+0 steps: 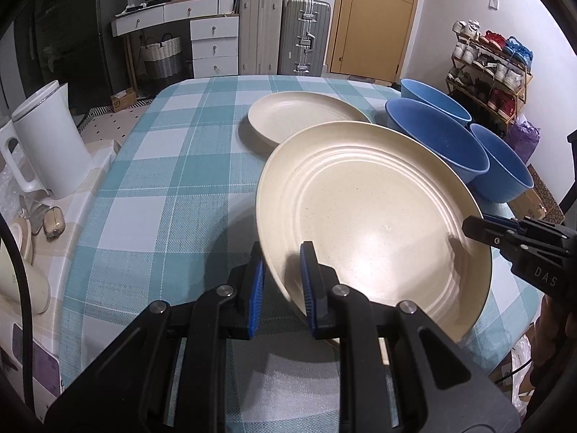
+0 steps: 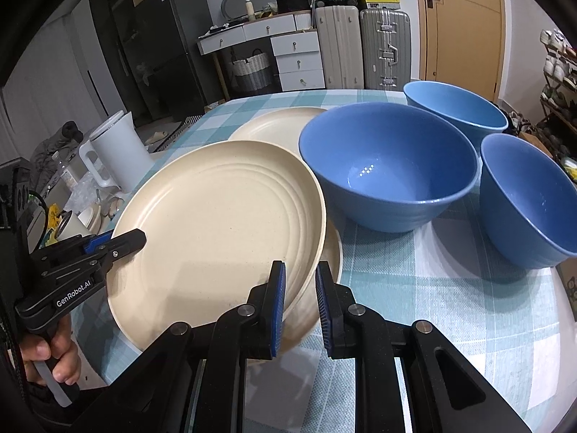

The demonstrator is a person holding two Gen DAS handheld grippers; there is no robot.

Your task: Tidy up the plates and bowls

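My left gripper [image 1: 283,274] is shut on the near rim of a cream plate [image 1: 368,213], held tilted above the checked tablecloth [image 1: 162,187]. My right gripper [image 2: 300,288] grips the same plate [image 2: 216,223] at its opposite rim; another cream plate [image 2: 333,252] lies directly under it. A further cream plate [image 1: 299,115] lies flat farther back, and shows in the right wrist view [image 2: 274,126]. Three blue bowls [image 2: 389,166] [image 2: 454,112] [image 2: 530,198] stand upright at the right. The right gripper [image 1: 472,227] shows in the left wrist view, the left gripper [image 2: 139,240] in the right.
A white kettle [image 1: 47,140] and small items stand on a side surface left of the table. Suitcases [image 1: 285,32], drawers and a door are behind. A shoe rack [image 1: 494,68] stands at the right.
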